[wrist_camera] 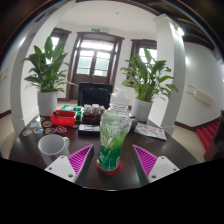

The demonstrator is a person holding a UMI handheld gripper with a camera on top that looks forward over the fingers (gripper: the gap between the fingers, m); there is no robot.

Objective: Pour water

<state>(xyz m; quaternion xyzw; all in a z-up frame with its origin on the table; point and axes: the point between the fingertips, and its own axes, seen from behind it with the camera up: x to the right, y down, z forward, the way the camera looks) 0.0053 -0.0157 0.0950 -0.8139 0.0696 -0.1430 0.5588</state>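
Observation:
A clear plastic bottle (113, 135) with a green leafy label stands upright on a round red coaster (110, 166) on the dark table (170, 148). It stands between my gripper's (112, 158) two fingers, with a gap at either side. The pink pads (81, 157) flank its lower part without touching it, so the gripper is open. A white cup (52, 148) sits on the table to the left of the left finger.
Red boxes and small jars (62, 118) lie at the back left of the table. Papers (150, 130) lie at the right. Two potted plants (48, 75) in white pots stand behind, on either side of a window. A dark chair (95, 95) is beyond the table.

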